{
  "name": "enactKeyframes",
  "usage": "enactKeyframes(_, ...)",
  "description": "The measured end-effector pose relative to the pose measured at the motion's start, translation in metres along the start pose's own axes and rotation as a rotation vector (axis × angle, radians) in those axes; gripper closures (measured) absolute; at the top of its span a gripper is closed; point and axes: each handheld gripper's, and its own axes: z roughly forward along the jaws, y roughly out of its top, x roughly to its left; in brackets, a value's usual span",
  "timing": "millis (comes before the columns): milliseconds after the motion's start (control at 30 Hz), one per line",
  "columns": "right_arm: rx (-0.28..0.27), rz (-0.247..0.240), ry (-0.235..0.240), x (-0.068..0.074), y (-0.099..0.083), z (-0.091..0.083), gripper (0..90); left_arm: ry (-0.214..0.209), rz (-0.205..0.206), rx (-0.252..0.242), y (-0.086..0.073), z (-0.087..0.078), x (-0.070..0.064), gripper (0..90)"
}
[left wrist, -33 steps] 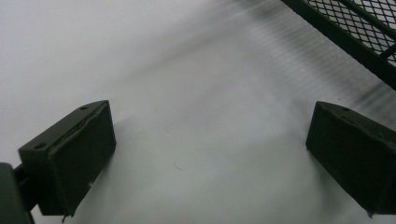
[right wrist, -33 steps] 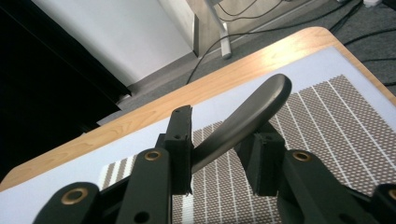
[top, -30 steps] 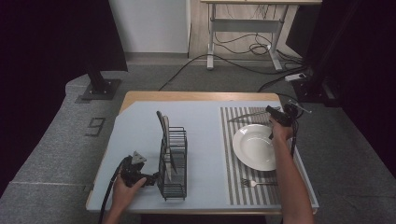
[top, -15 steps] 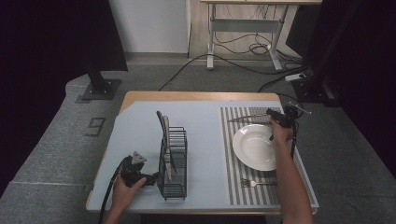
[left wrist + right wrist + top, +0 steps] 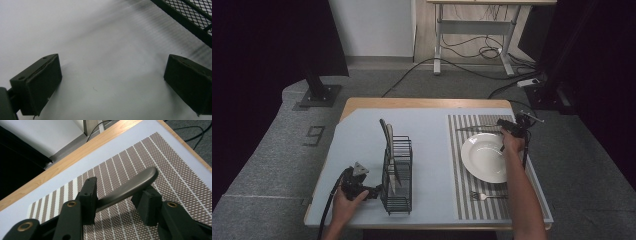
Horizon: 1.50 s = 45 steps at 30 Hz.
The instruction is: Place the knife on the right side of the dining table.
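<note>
Two grippers are working the table. Your right gripper (image 5: 504, 127) is sitting at the far edge of the striped mat (image 5: 462, 175), just beyond the plate (image 5: 484, 157), and its jaws are closing on a metal handle (image 5: 130, 186). In the right gripper view the handle is running up and to the right between the two jaws; the left jaw is pressing against it, while the right jaw is sitting just under it, and you cannot tell whether that side is touching. The handle's rounded end is sticking out past the jaws, over the mat. In the high view the utensil (image 5: 474, 129) is lying across the mat's far strip, its blade end pointing toward the table's middle. It looks like a knife, though it is too small to say for sure.

Your left gripper (image 5: 374, 192) is resting low at the near left of the table, right beside the rack (image 5: 397, 172). Its jaws are standing wide apart with nothing between them; the left gripper view is showing bare tabletop (image 5: 100, 37) in the gap and a corner of the rack's mesh (image 5: 197, 15) at upper right. The rack is holding upright utensils (image 5: 388, 142).

A fork (image 5: 484, 196) is lying on the mat's near end, just beside the plate.
</note>
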Motion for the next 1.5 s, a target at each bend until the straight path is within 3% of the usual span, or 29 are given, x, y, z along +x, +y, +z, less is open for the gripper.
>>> enactKeyframes(500,0.034,0.015,-0.039,-0.0008,-0.0018,0.0022,52.5,0.0,-0.001,0.0,0.0,0.0,-0.0001,0.9)
enactKeyframes(1000,0.074,0.065,-0.097,-0.0012,-0.0015,0.0071,51.3,0.0,0.0,0.0,0.0,0.0,-0.0001,0.9)
enactKeyframes(1233,0.075,0.055,-0.112,0.0012,-0.0015,0.0073,49.3,0.0,0.0,0.0,0.0,0.0,-0.0001,0.9)
enactKeyframes(1400,0.081,0.013,-0.145,0.0024,-0.0001,0.0053,49.6,0.0,0.0,0.0,0.0,0.0,-0.0001,0.9)
enactKeyframes(1500,0.085,0.025,-0.139,0.0013,0.0009,0.0037,49.4,0.0,0.0,0.0,0.0,0.0,-0.0001,0.9)
